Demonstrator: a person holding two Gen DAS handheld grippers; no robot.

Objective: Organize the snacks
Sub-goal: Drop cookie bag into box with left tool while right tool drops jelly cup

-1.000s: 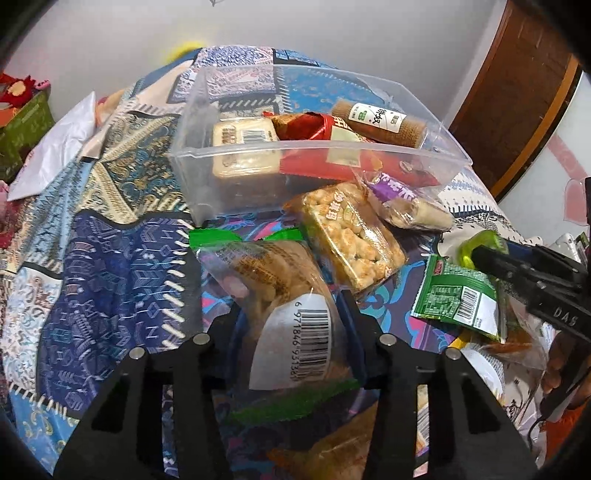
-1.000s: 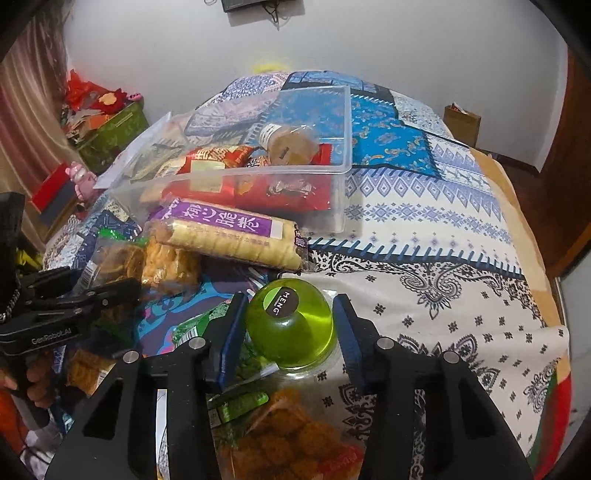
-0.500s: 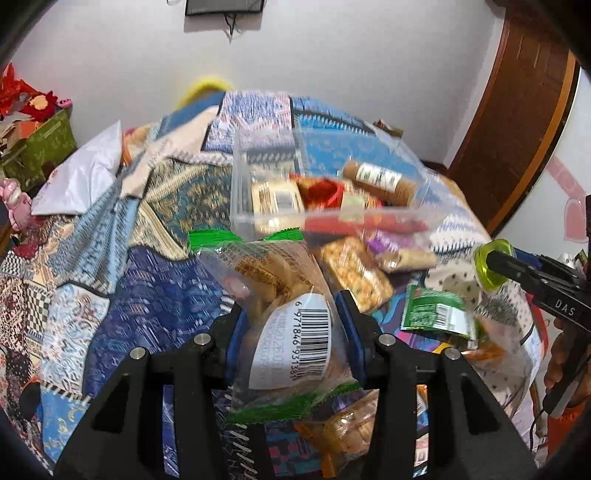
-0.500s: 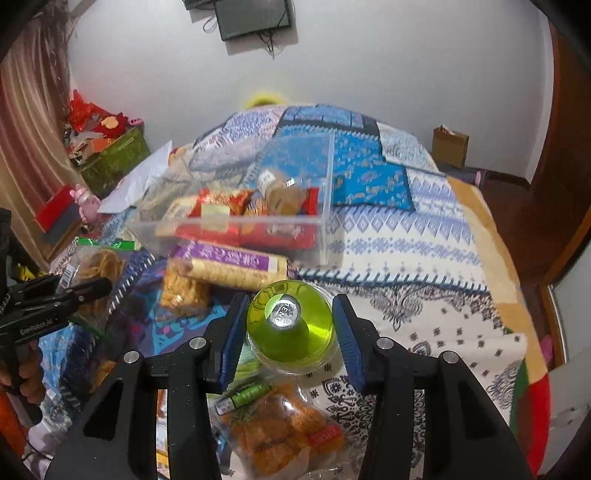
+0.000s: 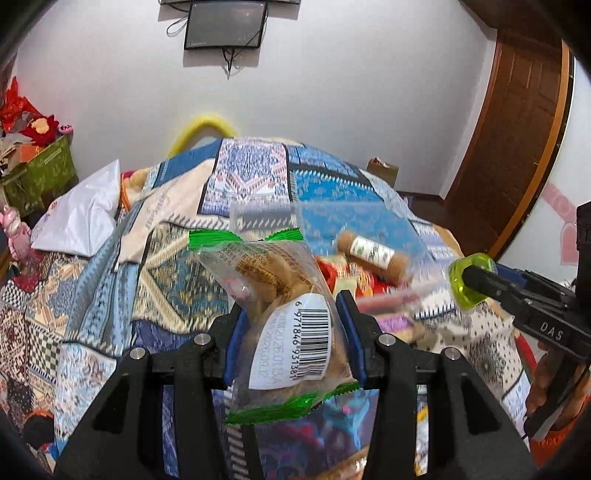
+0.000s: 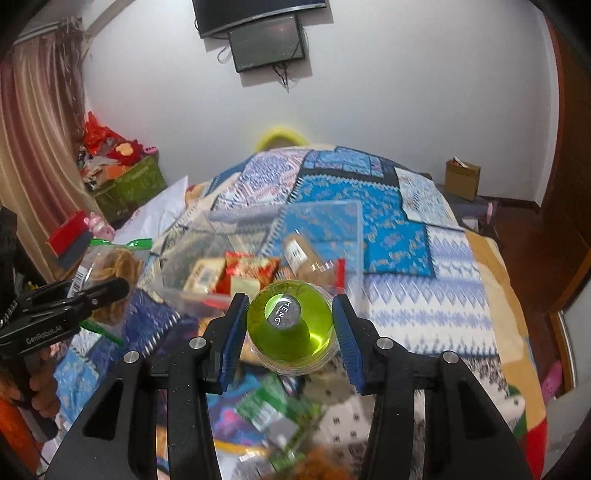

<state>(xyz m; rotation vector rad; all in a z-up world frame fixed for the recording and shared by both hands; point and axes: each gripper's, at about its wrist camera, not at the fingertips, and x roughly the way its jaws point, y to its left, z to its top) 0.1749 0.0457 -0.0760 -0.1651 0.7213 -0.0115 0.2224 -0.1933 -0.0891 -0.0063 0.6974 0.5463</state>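
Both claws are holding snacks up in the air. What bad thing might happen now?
The round green jelly cup is smooth, so it may slip from the right gripper. The crinkly clear snack bag with green edges, pinched by the left gripper, might slide out or get crushed. Either could miss the clear plastic bin.

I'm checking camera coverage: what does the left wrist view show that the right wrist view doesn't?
Only the left wrist view shows the barcode label on the snack bag that the left gripper holds, and the wooden door. Only the right wrist view shows the curtain and the MENG lid of the green jelly cup in the right gripper. Both show the clear bin, patchwork quilt and wall screen.
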